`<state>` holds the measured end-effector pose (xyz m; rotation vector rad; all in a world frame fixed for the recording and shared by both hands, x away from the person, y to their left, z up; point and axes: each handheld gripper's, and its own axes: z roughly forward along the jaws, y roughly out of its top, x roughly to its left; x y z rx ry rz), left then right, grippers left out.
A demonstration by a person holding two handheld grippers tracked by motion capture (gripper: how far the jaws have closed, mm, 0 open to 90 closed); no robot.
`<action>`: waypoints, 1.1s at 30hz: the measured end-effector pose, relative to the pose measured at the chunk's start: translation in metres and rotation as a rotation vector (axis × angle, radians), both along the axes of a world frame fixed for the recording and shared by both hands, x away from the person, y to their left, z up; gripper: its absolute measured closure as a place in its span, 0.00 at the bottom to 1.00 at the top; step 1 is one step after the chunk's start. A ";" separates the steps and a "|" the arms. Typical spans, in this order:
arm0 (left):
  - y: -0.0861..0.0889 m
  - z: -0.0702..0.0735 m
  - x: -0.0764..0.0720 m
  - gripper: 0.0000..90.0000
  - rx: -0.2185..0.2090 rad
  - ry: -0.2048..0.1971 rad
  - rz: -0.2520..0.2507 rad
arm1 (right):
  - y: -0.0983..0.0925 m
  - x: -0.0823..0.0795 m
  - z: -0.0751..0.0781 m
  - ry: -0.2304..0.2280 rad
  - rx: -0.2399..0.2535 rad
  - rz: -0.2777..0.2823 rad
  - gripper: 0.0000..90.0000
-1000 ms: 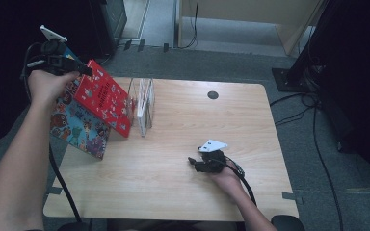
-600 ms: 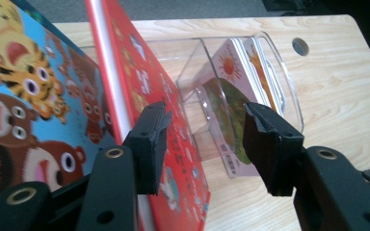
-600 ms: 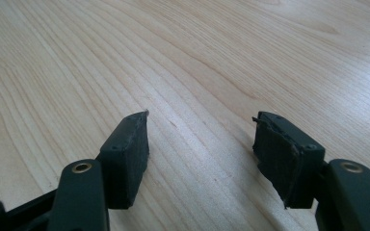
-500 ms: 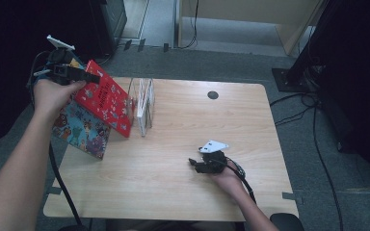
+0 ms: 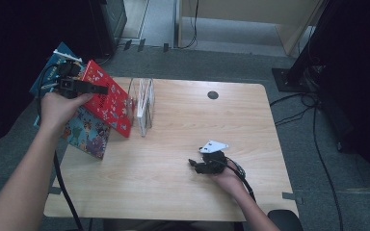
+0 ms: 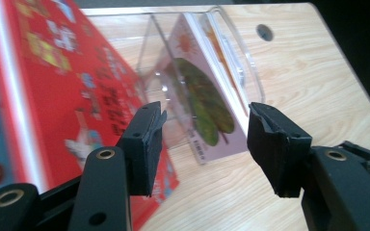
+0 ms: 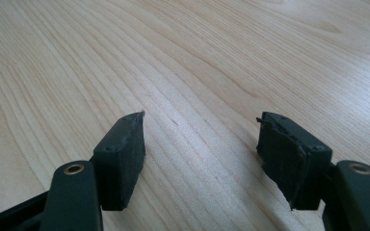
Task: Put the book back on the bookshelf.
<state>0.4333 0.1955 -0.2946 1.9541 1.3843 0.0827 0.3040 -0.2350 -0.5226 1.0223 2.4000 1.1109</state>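
Landmark: clear acrylic book holder (image 5: 143,103), standing upright on the pale wood-grain table (image 5: 183,192), near the table's far-left part. It is glossy and transparent, with rounded upper corners.

Red picture book (image 5: 107,100): flat, rectangular, glossy cover with small multicoloured figures. It leans tilted just left of the holder, its lower edge on the table close to the holder's base. In the left gripper view the red book (image 6: 53,91) shows a white strip along one edge.

Inside the holder: a thin book (image 6: 200,98) with a pale cover bearing a green leafy shape, tilted between the clear walls.

Left of the red book, farther from the holder: a blue illustrated book (image 5: 86,132), flat, overhanging the table's left edge.

Left gripper (image 5: 103,89): held in the left hand (image 5: 60,106) above the red book, left of the holder. Its matte black, blocky pads (image 6: 147,139) stand moderately apart and have just been opening; nothing is between them. Contact with the book cannot be judged.

Right gripper (image 5: 192,164): low over bare table, well to the right of the holder and nearer the person, grey three-cornered plate on top. Its pads (image 7: 123,159) stand apart with only wood grain between them; they too have just been opening. Pad edges look rough and chipped.

A round dark grommet hole (image 5: 213,95) sits in the table, right of the holder.
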 end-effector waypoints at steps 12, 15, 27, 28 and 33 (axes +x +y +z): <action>-0.029 -0.037 -0.017 0.51 0.040 0.037 -0.076 | 0.000 0.000 0.000 0.000 0.000 0.000 0.38; -0.032 -0.048 -0.023 0.51 0.030 0.044 -0.086 | 0.000 0.000 0.000 -0.001 0.000 0.000 0.38; -0.051 -0.093 -0.051 0.50 0.015 0.071 -0.147 | 0.000 0.000 0.000 -0.001 -0.001 -0.001 0.37; -0.052 -0.095 -0.053 0.50 0.019 0.075 -0.153 | 0.000 0.000 0.000 -0.001 0.000 -0.001 0.37; -0.062 -0.114 -0.066 0.49 0.015 0.070 -0.185 | 0.000 0.000 0.000 -0.002 -0.001 -0.001 0.37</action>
